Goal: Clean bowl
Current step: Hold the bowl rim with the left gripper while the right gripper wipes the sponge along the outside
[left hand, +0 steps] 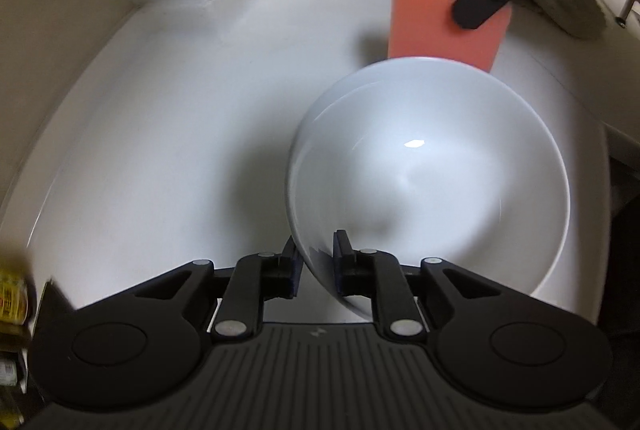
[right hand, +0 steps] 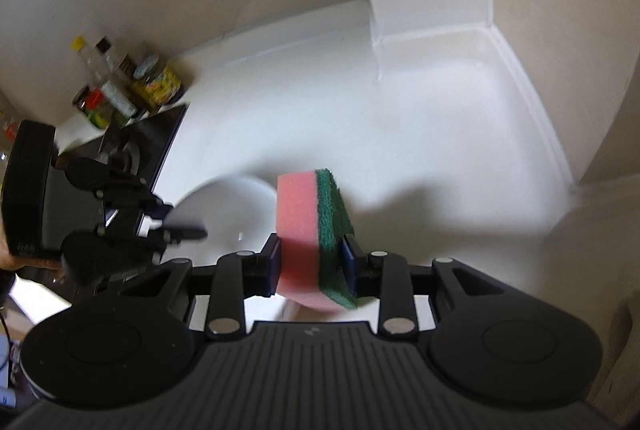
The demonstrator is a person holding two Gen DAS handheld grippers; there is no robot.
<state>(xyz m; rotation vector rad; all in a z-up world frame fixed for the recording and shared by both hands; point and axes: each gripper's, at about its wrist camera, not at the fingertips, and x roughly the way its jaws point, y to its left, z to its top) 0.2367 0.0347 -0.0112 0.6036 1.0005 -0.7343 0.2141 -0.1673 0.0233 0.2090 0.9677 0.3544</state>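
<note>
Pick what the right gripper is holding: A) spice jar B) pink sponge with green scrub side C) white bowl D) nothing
B: the right gripper has its pads pressed on both faces of the pink-and-green sponge, while the white bowl sits between the left gripper's fingers.

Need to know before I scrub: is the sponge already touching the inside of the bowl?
No: the left wrist view shows the sponge held by the right gripper beyond the bowl's far rim, not inside.

White counter (left hand: 168, 133) with a white bowl (left hand: 432, 181) on it, bottles and jars (right hand: 120, 89) standing in the far corner.
</note>
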